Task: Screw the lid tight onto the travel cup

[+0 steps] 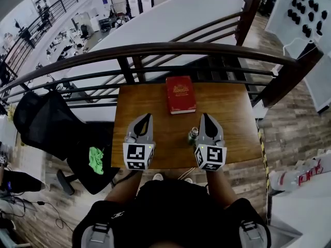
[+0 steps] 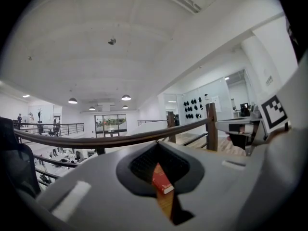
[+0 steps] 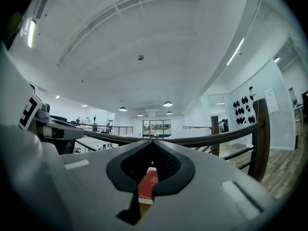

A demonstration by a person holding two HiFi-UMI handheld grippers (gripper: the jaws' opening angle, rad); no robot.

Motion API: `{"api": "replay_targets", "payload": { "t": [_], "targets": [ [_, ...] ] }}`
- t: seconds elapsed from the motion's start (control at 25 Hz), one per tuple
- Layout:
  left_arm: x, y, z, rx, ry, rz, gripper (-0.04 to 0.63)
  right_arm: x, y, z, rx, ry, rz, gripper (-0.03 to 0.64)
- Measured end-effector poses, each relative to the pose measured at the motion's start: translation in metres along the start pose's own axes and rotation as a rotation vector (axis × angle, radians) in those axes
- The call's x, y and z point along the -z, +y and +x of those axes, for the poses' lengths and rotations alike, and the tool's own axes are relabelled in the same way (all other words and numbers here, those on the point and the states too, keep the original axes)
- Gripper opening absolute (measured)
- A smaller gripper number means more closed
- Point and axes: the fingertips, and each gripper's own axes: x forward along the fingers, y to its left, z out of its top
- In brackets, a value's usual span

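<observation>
Head view: travel cup (image 1: 193, 134) stands just beside the right claw (image 1: 206, 117).

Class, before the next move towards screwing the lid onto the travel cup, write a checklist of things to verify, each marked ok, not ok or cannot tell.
1. Travel cup stands on the wooden table: ok.
2. Lid found, on or off the cup: cannot tell, too small to see.
3. Left tongs empty: ok, shut on nothing.
4. Right tongs empty: ok, shut, beside the cup.
5. Tongs open for a grasp: not ok, both shut.
6. Red book apart from the cup: ok.
</observation>
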Motion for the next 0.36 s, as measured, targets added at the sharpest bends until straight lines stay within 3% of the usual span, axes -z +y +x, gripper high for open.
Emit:
{"api": "replay_targets", "payload": {
  "t": [0.36],
  "targets": [
    [0.0085,-0.0023,0.0010,0.022,0.014,-0.024,0.051,0.0061,0.0095,-0.0027,-0.032,0.015,0.013,0.003]
  ]
}}
